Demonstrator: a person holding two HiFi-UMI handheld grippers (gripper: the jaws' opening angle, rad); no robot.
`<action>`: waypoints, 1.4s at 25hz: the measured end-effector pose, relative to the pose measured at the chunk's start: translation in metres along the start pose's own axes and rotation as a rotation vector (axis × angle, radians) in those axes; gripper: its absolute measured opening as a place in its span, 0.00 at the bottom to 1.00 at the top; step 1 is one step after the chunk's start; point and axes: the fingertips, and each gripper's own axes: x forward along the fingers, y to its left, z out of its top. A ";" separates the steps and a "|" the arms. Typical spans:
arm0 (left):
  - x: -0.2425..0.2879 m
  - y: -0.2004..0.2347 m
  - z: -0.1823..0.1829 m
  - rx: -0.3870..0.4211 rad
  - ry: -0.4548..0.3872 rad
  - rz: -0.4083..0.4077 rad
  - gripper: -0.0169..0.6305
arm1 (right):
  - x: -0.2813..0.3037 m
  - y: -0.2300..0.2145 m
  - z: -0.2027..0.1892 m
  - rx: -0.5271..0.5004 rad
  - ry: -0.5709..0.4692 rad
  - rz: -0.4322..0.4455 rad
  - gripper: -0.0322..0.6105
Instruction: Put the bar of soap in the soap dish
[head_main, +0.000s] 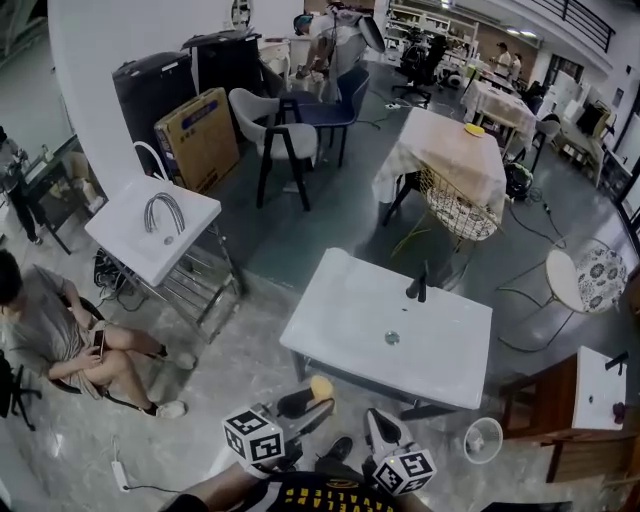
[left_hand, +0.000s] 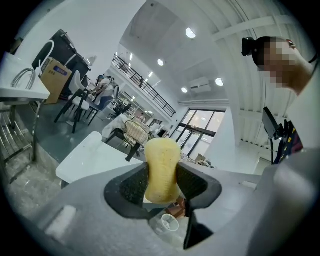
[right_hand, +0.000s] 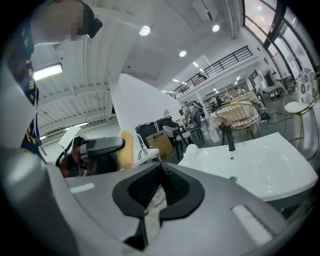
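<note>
A yellow bar of soap stands upright between the jaws of my left gripper, just short of the near edge of a white sink basin. In the left gripper view the dark pads press on both sides of the soap, so the left gripper is shut on it. My right gripper hovers beside it, jaws together and empty. The right gripper view shows the soap at left. The basin has a black faucet and a drain. I see no soap dish.
A second white sink with a chrome faucet stands at left, with a seated person near it. A wooden table and a round white fan are at right. Chairs, a cardboard box and a wire chair stand behind.
</note>
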 end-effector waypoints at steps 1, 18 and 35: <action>0.009 -0.001 0.002 0.002 0.000 0.006 0.31 | 0.002 -0.008 0.005 0.003 -0.001 0.005 0.05; 0.102 -0.001 0.032 0.061 -0.005 0.026 0.31 | 0.031 -0.098 0.051 0.049 -0.006 0.025 0.05; 0.141 0.093 0.083 0.028 0.035 -0.048 0.31 | 0.113 -0.126 0.074 0.040 0.005 -0.107 0.05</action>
